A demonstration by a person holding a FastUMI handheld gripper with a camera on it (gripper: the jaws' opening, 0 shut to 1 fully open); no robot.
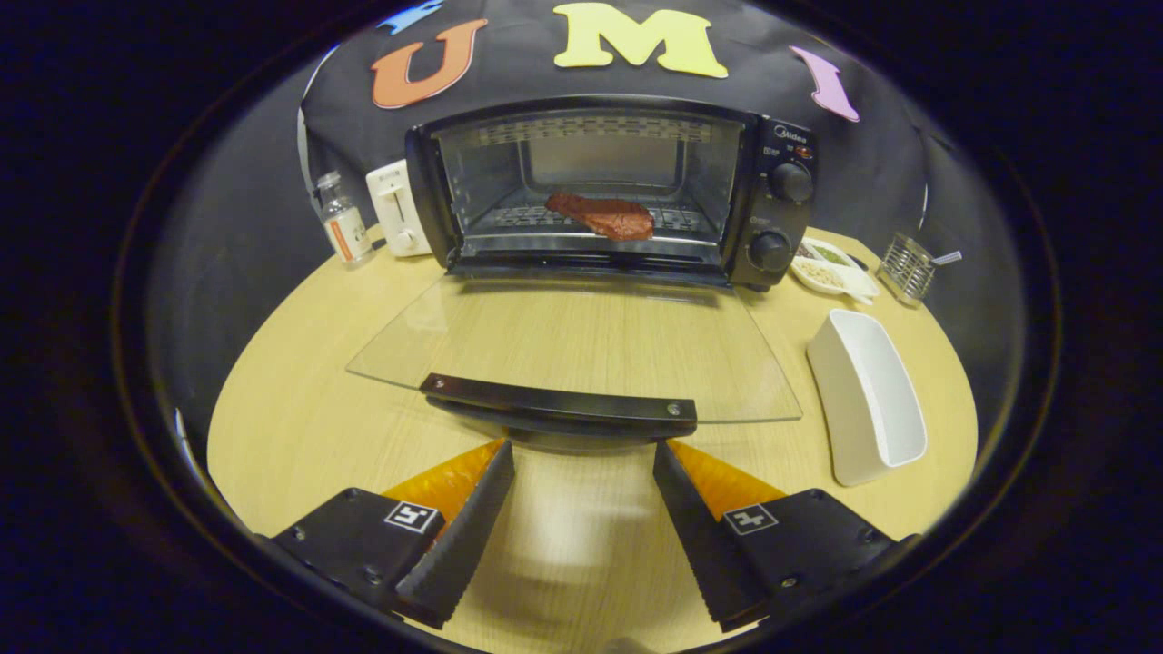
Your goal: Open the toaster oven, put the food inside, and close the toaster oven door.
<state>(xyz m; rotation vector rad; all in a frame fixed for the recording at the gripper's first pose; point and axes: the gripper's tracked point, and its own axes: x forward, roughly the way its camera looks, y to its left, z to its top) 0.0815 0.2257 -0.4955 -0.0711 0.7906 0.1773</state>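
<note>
Claw (581,509) hangs low over the bench (300,427) with its fingers spread wide and nothing between them, just short of the door handle (559,406), which lies a little ahead of the tips. Two of the three steps look done: the oven (781,218) stands open, its glass door (581,341) folded flat down toward the claw, and the food (602,215), a reddish slab like a steak, lies on the rack (677,218) inside the cavity. What is left, by my reading, is to lift the door by that handle and swing it shut. As for containers, a white dish (868,395) sits on the bench to the right of the door and looks empty, which fits the food having come out of it. Beyond it, beside the oven's knobs, a small divided dish (827,265) holds what seem to be greenish and pale bits, and a wire holder (906,268) has a utensil sticking out. Left of the oven stand a small bottle (342,221) and a white toaster (397,207); the bottle's fill I cannot tell
</note>
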